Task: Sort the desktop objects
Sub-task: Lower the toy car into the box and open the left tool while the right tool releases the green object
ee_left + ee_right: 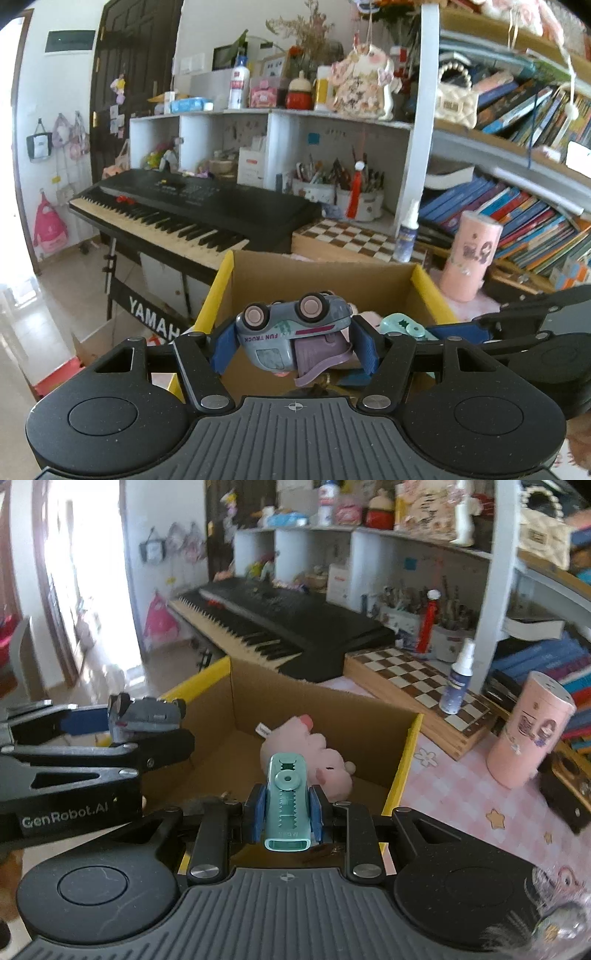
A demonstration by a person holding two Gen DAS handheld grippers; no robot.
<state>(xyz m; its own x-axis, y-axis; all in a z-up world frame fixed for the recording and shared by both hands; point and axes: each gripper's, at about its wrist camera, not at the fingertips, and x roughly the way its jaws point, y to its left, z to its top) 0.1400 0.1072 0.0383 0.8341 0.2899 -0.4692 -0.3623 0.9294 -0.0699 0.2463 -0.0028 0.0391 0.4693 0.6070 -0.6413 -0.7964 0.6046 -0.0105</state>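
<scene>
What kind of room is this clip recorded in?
Most likely a child's bedroom or study at home. An electronic keyboard stands beside shelves crammed with books. A chessboard lies on a desk with a pink patterned cover, and a pink plush toy lies in the cardboard box.

Cardboard box (pixel 314 716) stands open above, pink plush (pixel 314 753) filling its floor.

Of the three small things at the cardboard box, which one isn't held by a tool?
The pink plush toy lying inside the box; the upside-down grey toy truck and the teal plastic clip are each clamped in a tool.
</scene>
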